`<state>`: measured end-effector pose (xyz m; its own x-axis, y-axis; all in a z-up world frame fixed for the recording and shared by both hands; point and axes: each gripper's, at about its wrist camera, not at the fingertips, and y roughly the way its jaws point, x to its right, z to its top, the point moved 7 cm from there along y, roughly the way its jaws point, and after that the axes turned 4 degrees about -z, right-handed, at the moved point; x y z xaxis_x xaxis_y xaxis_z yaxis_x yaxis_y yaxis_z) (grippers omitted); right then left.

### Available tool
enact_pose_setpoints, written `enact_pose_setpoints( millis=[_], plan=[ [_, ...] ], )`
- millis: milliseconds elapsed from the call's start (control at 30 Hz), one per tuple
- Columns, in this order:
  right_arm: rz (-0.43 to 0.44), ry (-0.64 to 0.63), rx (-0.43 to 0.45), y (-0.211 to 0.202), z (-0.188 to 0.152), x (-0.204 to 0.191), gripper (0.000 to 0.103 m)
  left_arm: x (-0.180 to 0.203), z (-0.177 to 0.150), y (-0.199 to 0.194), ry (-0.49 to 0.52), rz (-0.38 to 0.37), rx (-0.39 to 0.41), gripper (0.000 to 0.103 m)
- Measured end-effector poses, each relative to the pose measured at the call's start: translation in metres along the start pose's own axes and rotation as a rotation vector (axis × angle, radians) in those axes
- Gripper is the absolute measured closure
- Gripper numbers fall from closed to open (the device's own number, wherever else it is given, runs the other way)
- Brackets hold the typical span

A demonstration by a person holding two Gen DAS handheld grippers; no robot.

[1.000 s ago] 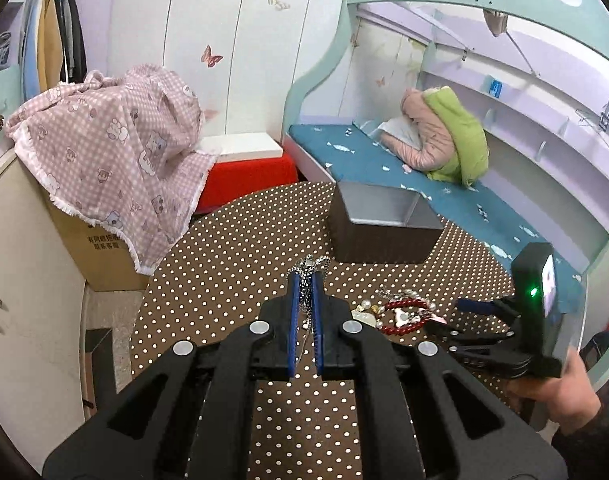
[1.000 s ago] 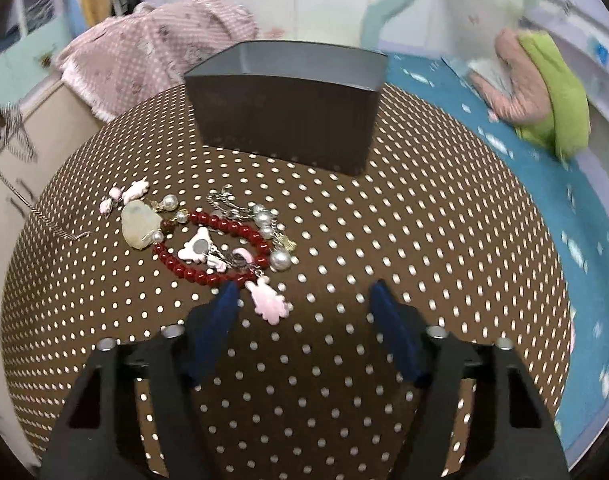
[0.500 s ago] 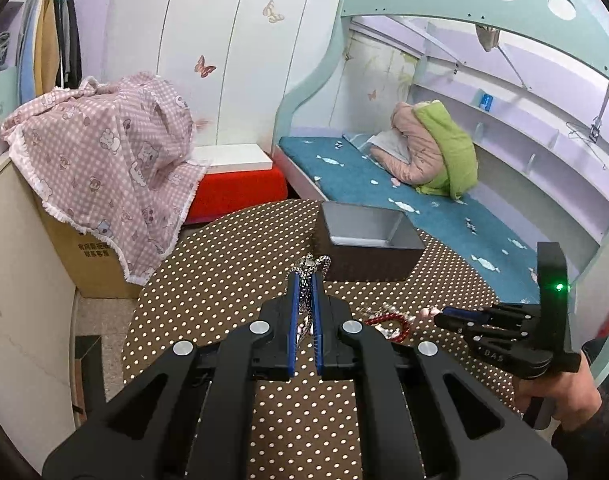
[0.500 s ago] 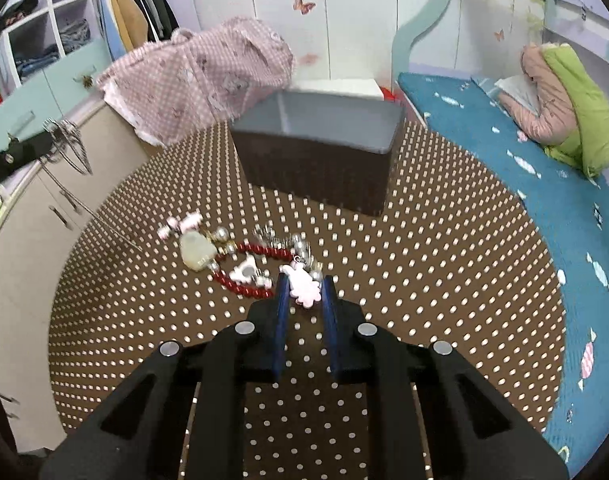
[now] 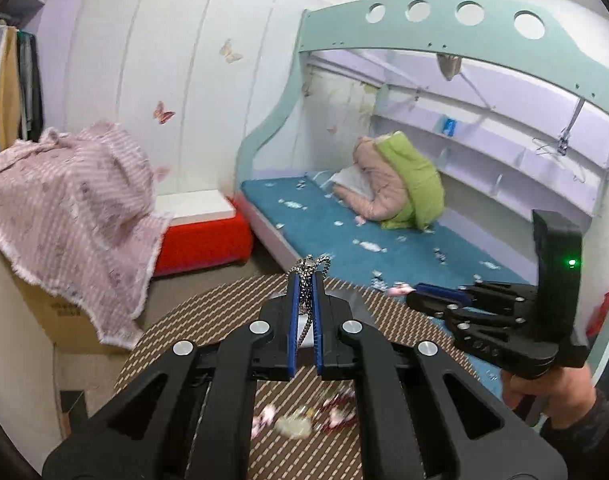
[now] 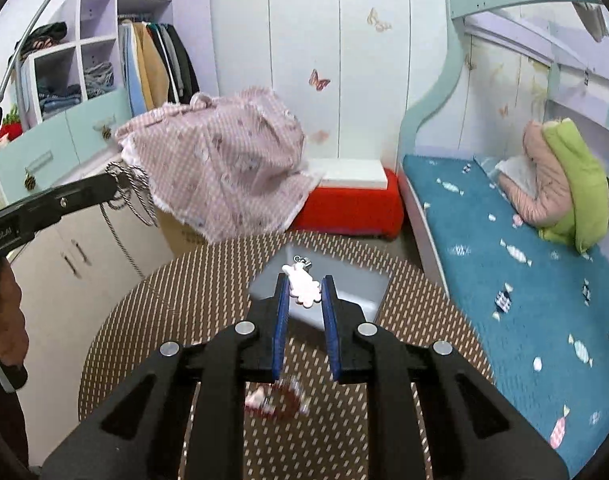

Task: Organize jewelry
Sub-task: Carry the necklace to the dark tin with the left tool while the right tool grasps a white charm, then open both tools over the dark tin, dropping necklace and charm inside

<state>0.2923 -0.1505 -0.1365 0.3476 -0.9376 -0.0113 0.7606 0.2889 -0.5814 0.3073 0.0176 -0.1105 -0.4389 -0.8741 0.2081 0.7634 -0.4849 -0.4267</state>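
My left gripper (image 5: 305,280) is shut on a silver chain necklace (image 5: 310,267) and holds it high above the dotted table (image 5: 208,320). It also shows in the right wrist view (image 6: 112,184) with the chain (image 6: 138,196) hanging down. My right gripper (image 6: 303,286) holds a pink charm (image 6: 303,285) between its fingers, above the grey box (image 6: 344,280). It shows in the left wrist view (image 5: 414,291) too. The remaining jewelry pile (image 5: 304,424) lies on the table below, blurred; it also shows in the right wrist view (image 6: 276,398).
A bed with a blue cover (image 6: 524,264) is at the right. A red stool (image 6: 352,204) and a pink checked cloth over a carton (image 6: 220,164) stand behind the table. Cabinets (image 6: 64,256) are at the left.
Both grippers have risen well above the table. The right gripper shut on the pink charm, lifted it from the pile and now holds it over the grey box.
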Motion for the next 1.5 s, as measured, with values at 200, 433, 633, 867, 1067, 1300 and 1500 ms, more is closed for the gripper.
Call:
enact_pose_setpoints(
  millis=[200, 433, 633, 867, 1067, 1300, 1500],
  plan=[
    [-0.012, 0.017, -0.035, 0.029, 0.018, 0.018, 0.088, 0.013, 0.034, 0.047, 0.026, -0.024, -0.016, 0.097],
    [-0.032, 0.039, -0.160, 0.078, 0.005, 0.034, 0.088, 0.001, 0.027, 0.126, -0.006, 0.003, -0.135, 0.097],
    [-0.045, 0.056, -0.239, 0.107, -0.011, 0.038, 0.085, -0.012, -0.006, 0.171, -0.009, 0.045, -0.244, 0.096],
    [-0.070, 0.112, -0.196, 0.096, -0.011, 0.047, 0.026, -0.033, -0.020, 0.152, -0.028, 0.134, -0.214, 0.012],
    [-0.119, 0.193, -0.123, 0.066, -0.007, 0.056, 0.008, -0.048, -0.015, 0.110, -0.045, 0.263, -0.139, 0.006],
    [-0.166, 0.257, 0.022, 0.009, 0.012, 0.056, 0.008, -0.046, -0.016, 0.043, -0.090, 0.353, -0.037, 0.005],
    [-0.201, 0.247, 0.145, -0.044, 0.028, 0.044, 0.008, -0.035, -0.008, -0.008, -0.089, 0.397, 0.053, 0.005]
  ],
)
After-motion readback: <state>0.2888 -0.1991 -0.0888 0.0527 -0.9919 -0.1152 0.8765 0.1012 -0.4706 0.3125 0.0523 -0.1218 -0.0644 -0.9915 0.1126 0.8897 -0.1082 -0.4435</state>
